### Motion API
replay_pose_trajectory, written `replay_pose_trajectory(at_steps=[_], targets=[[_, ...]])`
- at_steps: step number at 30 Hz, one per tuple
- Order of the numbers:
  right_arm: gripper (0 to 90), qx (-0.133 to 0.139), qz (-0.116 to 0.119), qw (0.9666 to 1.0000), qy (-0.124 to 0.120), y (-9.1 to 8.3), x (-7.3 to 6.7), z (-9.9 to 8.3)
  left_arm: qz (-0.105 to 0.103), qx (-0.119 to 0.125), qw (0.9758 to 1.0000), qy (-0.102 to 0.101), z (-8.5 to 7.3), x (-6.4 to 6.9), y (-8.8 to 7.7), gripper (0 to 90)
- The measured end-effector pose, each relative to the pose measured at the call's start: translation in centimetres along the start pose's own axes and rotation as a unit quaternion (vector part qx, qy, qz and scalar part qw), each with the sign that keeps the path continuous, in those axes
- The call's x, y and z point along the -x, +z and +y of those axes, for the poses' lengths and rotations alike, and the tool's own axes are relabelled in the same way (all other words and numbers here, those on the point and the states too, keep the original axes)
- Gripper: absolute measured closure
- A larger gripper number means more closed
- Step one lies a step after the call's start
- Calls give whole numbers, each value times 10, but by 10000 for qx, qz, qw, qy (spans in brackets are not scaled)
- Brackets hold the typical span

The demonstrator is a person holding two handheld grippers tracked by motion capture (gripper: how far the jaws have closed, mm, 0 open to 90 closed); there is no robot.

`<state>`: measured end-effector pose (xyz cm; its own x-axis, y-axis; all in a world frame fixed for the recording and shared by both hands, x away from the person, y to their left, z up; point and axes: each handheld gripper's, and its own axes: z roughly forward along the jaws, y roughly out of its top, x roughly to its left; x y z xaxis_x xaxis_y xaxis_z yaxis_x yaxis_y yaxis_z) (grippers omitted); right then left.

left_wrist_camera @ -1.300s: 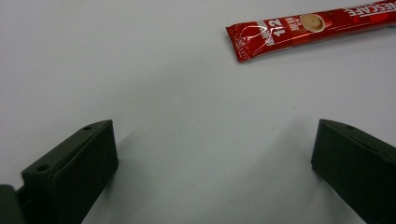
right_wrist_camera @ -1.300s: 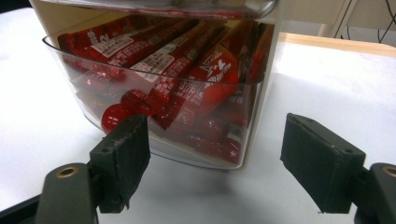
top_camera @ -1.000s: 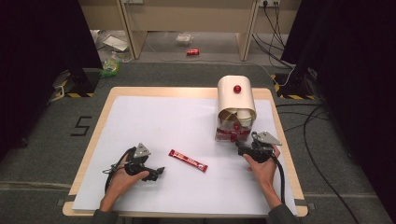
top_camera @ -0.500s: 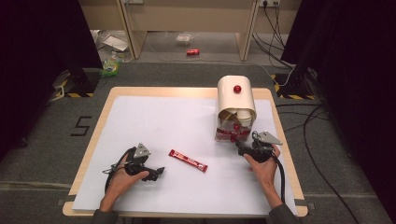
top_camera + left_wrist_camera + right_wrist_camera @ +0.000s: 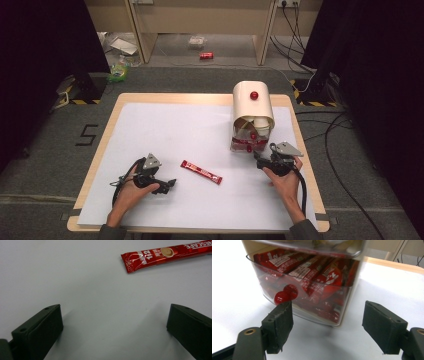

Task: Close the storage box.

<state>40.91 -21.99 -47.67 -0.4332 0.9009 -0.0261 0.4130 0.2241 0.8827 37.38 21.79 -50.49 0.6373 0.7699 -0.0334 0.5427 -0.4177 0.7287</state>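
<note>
White tabletop [image 5: 165, 130]: sachet drawer [image 5: 307, 287] just beyond right gripper [image 5: 327, 322], jaws apart, nothing between.

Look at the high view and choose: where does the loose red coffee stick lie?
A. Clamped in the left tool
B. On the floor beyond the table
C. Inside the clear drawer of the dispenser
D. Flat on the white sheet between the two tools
D. The red coffee stick lies flat on the white sheet, apart from the left tool on one side and the right tool on the other, with neither touching it.
</note>
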Motion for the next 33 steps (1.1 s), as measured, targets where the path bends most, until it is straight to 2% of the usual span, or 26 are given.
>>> replay_pose_trajectory(at_steps=[8, 18, 25, 33], targets=[[249, 85, 34, 9999, 87, -12, 5, 3, -2, 2, 10000, -4, 0, 0, 0, 0], [251, 110, 111, 9999, 67, -21, 8, 3, -6, -1, 10000, -6, 0, 0, 0, 0], [252, 145, 46, 9998, 111, -26, 14, 4, -14, 0, 10000, -11, 0, 0, 0, 0], [252, 149, 46, 9998, 159, -33, 13, 3, -9, 5, 10000, -12, 0, 0, 0, 0]])
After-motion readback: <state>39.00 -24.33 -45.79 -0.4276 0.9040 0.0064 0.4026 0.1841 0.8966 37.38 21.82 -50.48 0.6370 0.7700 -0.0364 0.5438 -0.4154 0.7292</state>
